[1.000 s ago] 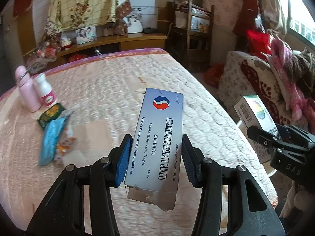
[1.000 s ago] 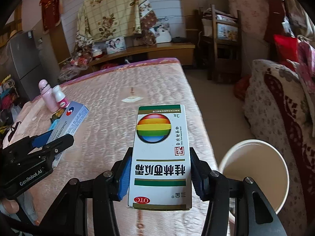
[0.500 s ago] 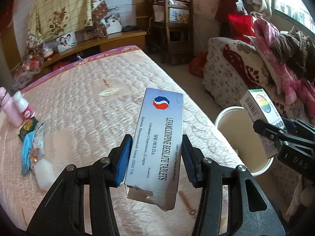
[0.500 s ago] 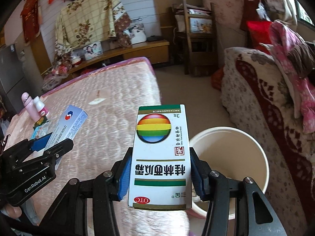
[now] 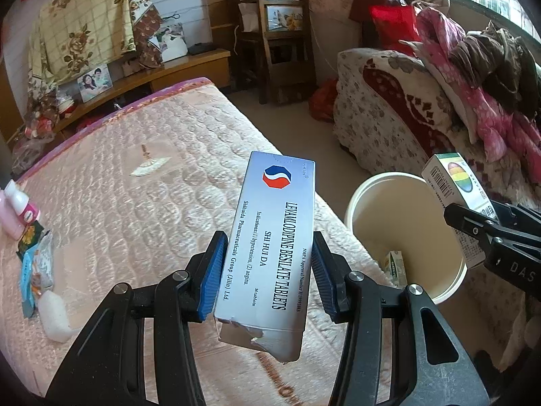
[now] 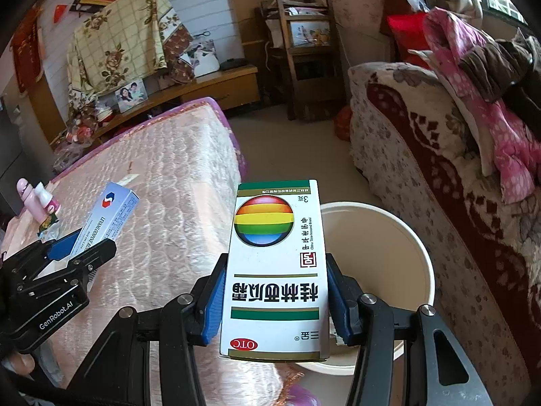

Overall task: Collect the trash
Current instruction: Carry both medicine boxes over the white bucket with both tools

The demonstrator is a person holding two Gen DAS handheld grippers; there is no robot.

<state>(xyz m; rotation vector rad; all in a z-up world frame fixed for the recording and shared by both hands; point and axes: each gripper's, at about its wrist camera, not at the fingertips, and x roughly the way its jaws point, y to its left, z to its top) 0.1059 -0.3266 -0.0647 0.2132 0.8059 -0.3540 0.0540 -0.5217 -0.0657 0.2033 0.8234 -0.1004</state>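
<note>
My left gripper [image 5: 268, 264] is shut on a silver tablet box [image 5: 274, 247] with a red and blue logo, held above the pink quilted bed [image 5: 135, 209] near its right edge. My right gripper [image 6: 274, 291] is shut on a white medicine box [image 6: 275, 264] with a rainbow ball, held over the near rim of a cream bucket [image 6: 399, 237] on the floor. The bucket [image 5: 389, 209] holds a small carton [image 5: 395, 265]. The right-hand box [image 5: 453, 182] shows at the right of the left wrist view, the silver box [image 6: 111, 213] at the left of the right wrist view.
On the bed's left side lie a pink bottle [image 5: 13, 209], a blue wrapper [image 5: 28, 270], a white wad [image 5: 54, 314] and a paper scrap [image 5: 148, 169]. A patterned sofa [image 6: 439, 176] with piled clothes stands to the right of the bucket. A wooden chair [image 5: 280, 34] stands at the back.
Both grippers have swung right with their boxes, from over the bed toward the bucket. The bucket has come fully into view, and the right-hand box is now over its near rim.
</note>
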